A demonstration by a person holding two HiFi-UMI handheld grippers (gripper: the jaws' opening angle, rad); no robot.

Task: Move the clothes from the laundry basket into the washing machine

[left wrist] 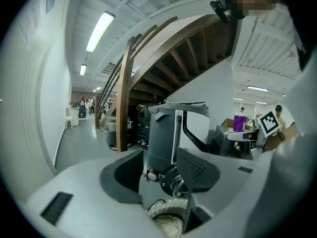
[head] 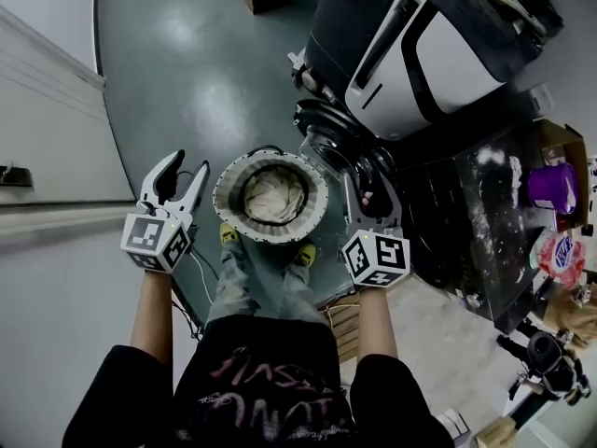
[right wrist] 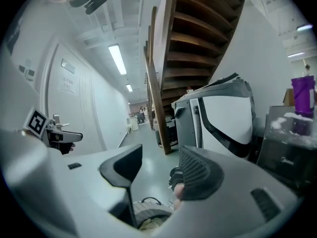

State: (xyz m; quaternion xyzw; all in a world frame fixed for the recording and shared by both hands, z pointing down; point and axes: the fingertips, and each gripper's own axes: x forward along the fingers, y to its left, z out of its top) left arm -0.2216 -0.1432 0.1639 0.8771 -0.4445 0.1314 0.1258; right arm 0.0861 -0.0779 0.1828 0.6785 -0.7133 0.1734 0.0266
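Cream clothes (head: 270, 197) sit bunched in the round white ribbed laundry basket (head: 227, 197), beside the dark grey washing machine (head: 410, 59). Our left gripper (head: 189, 170) and right gripper (right wrist: 156, 171) flank it, jaws partly apart, empty; we should dip inside the rim and pinch deep folds.

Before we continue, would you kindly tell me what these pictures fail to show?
- Washing machine drum: head view, too dark to see inside.
- Clothes beneath the cream cloth in the laundry basket: covered by it.
- Laundry basket, both gripper views: cut off by the bottom edge.
- Right gripper jaws, head view: lost against the dark machine.
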